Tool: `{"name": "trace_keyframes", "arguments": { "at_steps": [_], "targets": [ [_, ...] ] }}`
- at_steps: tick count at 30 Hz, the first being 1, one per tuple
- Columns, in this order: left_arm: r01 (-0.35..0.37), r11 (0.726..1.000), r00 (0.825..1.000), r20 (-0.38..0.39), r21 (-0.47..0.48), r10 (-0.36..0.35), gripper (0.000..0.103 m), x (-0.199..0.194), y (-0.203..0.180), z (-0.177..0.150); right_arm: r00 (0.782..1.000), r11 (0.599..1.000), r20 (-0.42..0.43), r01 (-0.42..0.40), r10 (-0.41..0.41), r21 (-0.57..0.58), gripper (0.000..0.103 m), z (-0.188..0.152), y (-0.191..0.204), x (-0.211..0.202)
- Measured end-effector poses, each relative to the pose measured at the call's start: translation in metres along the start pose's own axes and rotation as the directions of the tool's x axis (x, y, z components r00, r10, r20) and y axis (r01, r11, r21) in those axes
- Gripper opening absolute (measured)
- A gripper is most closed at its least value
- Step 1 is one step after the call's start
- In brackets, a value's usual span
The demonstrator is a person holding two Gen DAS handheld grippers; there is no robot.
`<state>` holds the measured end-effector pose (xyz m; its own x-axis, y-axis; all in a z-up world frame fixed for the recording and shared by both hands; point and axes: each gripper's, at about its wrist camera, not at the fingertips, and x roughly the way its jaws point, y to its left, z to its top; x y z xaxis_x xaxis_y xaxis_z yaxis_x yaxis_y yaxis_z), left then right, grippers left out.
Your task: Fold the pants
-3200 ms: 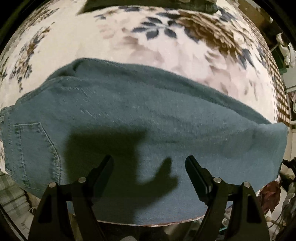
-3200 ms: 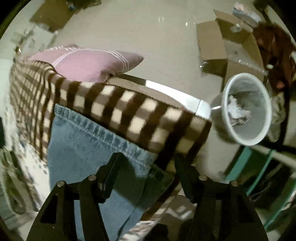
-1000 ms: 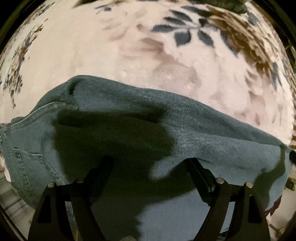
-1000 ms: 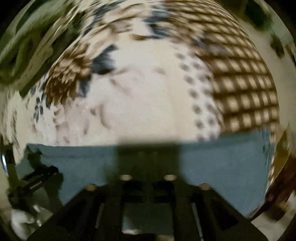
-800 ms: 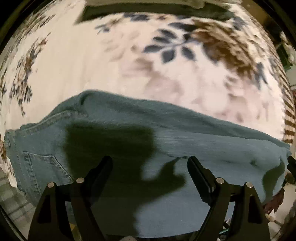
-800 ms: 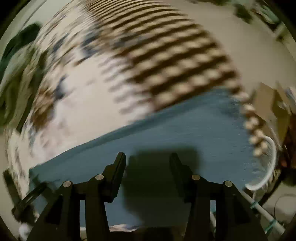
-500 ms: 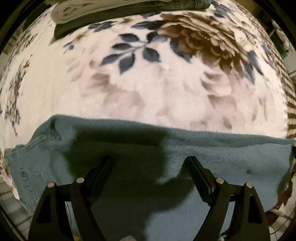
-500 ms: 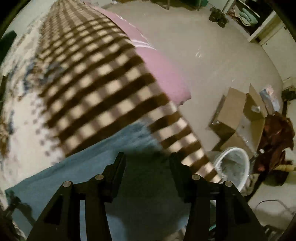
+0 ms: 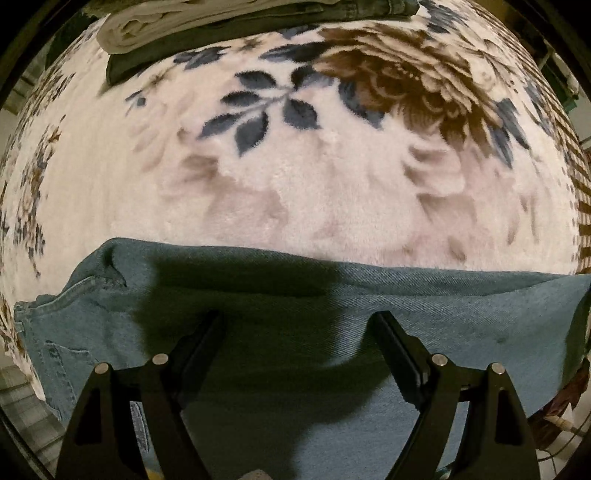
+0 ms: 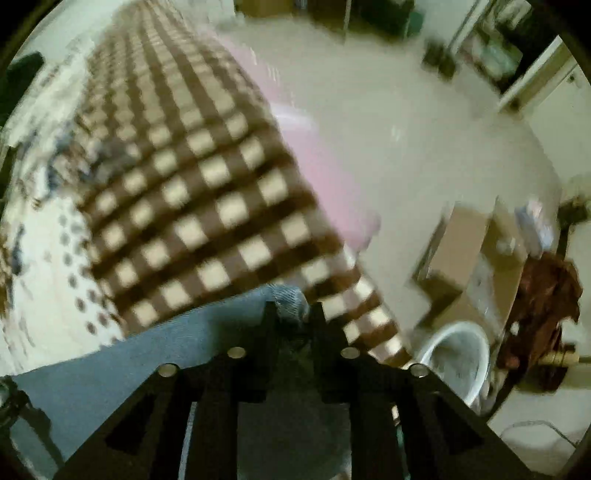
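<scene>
We pinch the jeans' hem end, fold not yet made.
Our right gripper (image 10: 291, 314) clamps the jeans (image 9: 424, 306); our left gripper (image 9: 297, 325) hovers wide apart above them on the blanket (image 9: 314, 184).

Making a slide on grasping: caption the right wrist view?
Right gripper shut on the jeans' hem over a checked blanket.

A lived-in home bedroom: a bed spread with a plush floral blanket (image 9: 314, 192) with a brown checked border (image 10: 207, 206), a pink pillow (image 10: 332, 192), folded clothes (image 9: 229, 22) stacked at the far edge, and on the pale floor (image 10: 406, 122) cardboard boxes (image 10: 461, 251) and a white wastebasket (image 10: 458, 354).
</scene>
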<state>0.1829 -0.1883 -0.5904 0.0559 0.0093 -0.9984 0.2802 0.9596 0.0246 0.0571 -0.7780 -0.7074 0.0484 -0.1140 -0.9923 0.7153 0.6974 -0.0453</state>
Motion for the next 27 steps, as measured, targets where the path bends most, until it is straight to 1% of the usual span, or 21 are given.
{"name": "trace_keyframes", "arguments": {
  "at_steps": [2, 3, 5, 8, 9, 11, 12, 13, 14, 15, 16, 17, 18, 20, 24, 25, 27],
  "targets": [
    [0.021, 1.000, 1.000, 0.004, 0.005, -0.021, 0.083, -0.011, 0.001, -0.006, 0.998, 0.998, 0.038, -0.045, 0.043, 0.054, 0.053, -0.012, 0.000, -0.009],
    [0.034, 0.999, 0.999, 0.006, 0.007, -0.034, 0.083, -0.017, 0.002, -0.011, 0.995, 0.991, 0.073, -0.078, 0.070, 0.111, 0.056, -0.024, -0.013, -0.022],
    [0.067, 0.998, 0.998, 0.005, 0.015, -0.067, 0.083, -0.028, 0.000, -0.026, 0.988, 0.970, 0.102, -0.137, 0.118, 0.203, 0.059, -0.048, -0.033, -0.037],
    [0.121, 0.993, 0.993, -0.012, 0.002, -0.120, 0.083, -0.029, -0.005, -0.050, 0.974, 0.919, 0.080, -0.225, 0.210, 0.324, 0.061, -0.091, -0.058, -0.035],
    [0.133, 0.991, 0.991, -0.023, 0.001, -0.133, 0.083, -0.026, -0.008, -0.057, 0.963, 0.886, 0.061, -0.264, 0.261, 0.382, 0.061, -0.112, -0.067, -0.026],
    [0.164, 0.986, 0.984, -0.069, 0.011, -0.162, 0.083, -0.010, -0.018, -0.073, 0.942, 0.837, 0.058, -0.322, 0.332, 0.442, 0.061, -0.140, -0.070, -0.008],
    [0.176, 0.984, 0.981, -0.081, 0.006, -0.175, 0.083, 0.000, -0.021, -0.078, 0.922, 0.804, 0.063, -0.364, 0.381, 0.470, 0.061, -0.154, -0.070, 0.006],
    [0.183, 0.983, 0.979, -0.088, -0.002, -0.182, 0.083, 0.008, -0.022, -0.082, 0.914, 0.785, 0.071, -0.382, 0.400, 0.488, 0.061, -0.168, -0.067, 0.016],
    [0.185, 0.983, 0.978, -0.095, -0.015, -0.186, 0.084, 0.018, -0.021, -0.084, 0.898, 0.750, 0.094, -0.413, 0.430, 0.516, 0.061, -0.176, -0.067, 0.029],
    [0.202, 0.979, 0.977, -0.072, -0.017, -0.202, 0.093, 0.021, -0.020, -0.084, 0.888, 0.728, 0.112, -0.433, 0.447, 0.532, 0.061, -0.180, -0.065, 0.034],
    [0.227, 0.974, 0.972, -0.057, -0.015, -0.228, 0.099, 0.021, -0.022, -0.083, 0.865, 0.686, 0.159, -0.478, 0.476, 0.548, 0.059, -0.184, -0.064, 0.043],
    [0.232, 0.973, 0.971, -0.061, -0.015, -0.233, 0.103, 0.022, -0.024, -0.081, 0.849, 0.661, 0.206, -0.513, 0.487, 0.547, 0.052, -0.184, -0.063, 0.043],
    [0.226, 0.974, 0.971, -0.070, -0.016, -0.227, 0.103, 0.023, -0.025, -0.079, 0.819, 0.629, 0.279, -0.566, 0.501, 0.533, 0.052, -0.187, -0.063, 0.044],
    [0.208, 0.978, 0.974, -0.083, -0.015, -0.209, 0.103, 0.025, -0.029, -0.074, 0.781, 0.589, 0.336, -0.620, 0.526, 0.518, 0.052, -0.188, -0.062, 0.047],
    [0.153, 0.988, 0.983, -0.101, 0.001, -0.152, 0.103, 0.028, -0.040, -0.067, 0.696, 0.507, 0.410, -0.713, 0.589, 0.484, 0.055, -0.193, -0.062, 0.057],
    [0.143, 0.990, 0.985, -0.101, 0.005, -0.142, 0.103, 0.028, -0.042, -0.067, 0.680, 0.490, 0.419, -0.728, 0.601, 0.480, 0.055, -0.193, -0.061, 0.059],
    [0.135, 0.991, 0.986, -0.098, 0.002, -0.134, 0.103, 0.027, -0.044, -0.065, 0.639, 0.449, 0.443, -0.764, 0.629, 0.463, 0.055, -0.192, -0.060, 0.057]
  ]
}}
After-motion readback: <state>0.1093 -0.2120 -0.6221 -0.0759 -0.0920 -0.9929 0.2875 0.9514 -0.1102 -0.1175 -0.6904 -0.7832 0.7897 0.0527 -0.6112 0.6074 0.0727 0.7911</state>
